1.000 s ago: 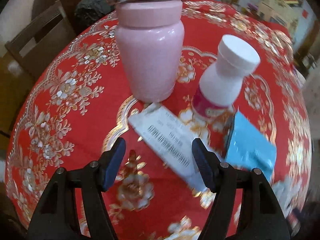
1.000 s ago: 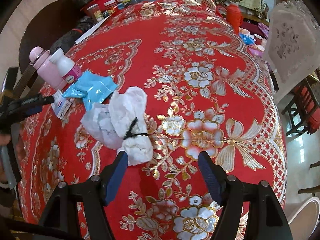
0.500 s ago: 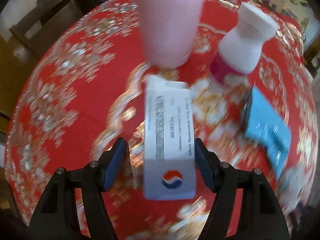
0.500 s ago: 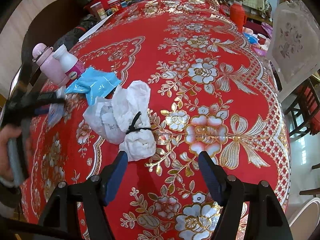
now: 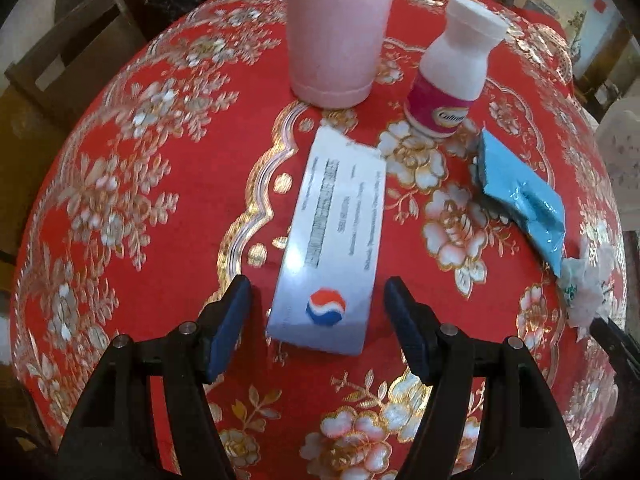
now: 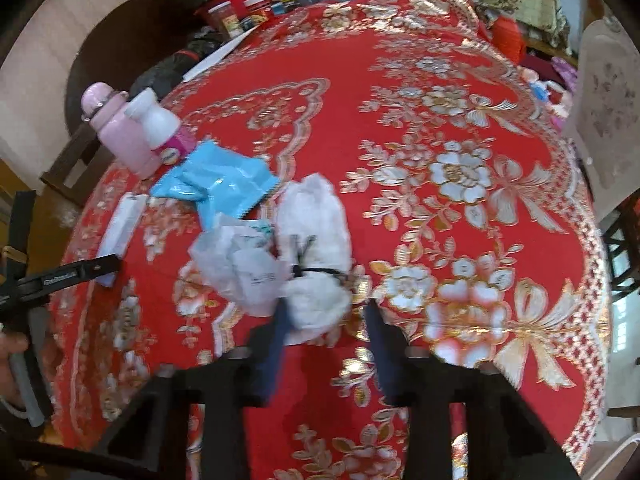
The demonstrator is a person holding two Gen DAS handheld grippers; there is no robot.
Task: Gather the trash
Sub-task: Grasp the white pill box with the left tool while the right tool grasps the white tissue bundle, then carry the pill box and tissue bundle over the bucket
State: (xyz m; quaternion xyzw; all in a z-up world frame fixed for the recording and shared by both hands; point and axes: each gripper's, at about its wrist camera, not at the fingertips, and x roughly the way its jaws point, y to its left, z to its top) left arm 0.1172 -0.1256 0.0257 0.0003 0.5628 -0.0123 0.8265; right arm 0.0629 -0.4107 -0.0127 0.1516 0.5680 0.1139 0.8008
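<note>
A flat white box with a red and blue logo lies on the red tablecloth, its near end between the jaws of my open left gripper; it also shows in the right wrist view. A blue wrapper and crumpled white bags tied with black cord lie mid-table. My right gripper is open, its jaws on either side of the near end of the white bundle. The blue wrapper also shows at the left wrist view's right.
A pink bottle and a white bottle with a pink label stand just beyond the box. Jars and bags crowd the table's far edge. Wooden chairs stand at the left, a white chair at the right.
My left gripper has drawn back slightly, the white box still between its jaws. My right gripper has moved forward and narrowed, now straddling the white bundle's near end.
</note>
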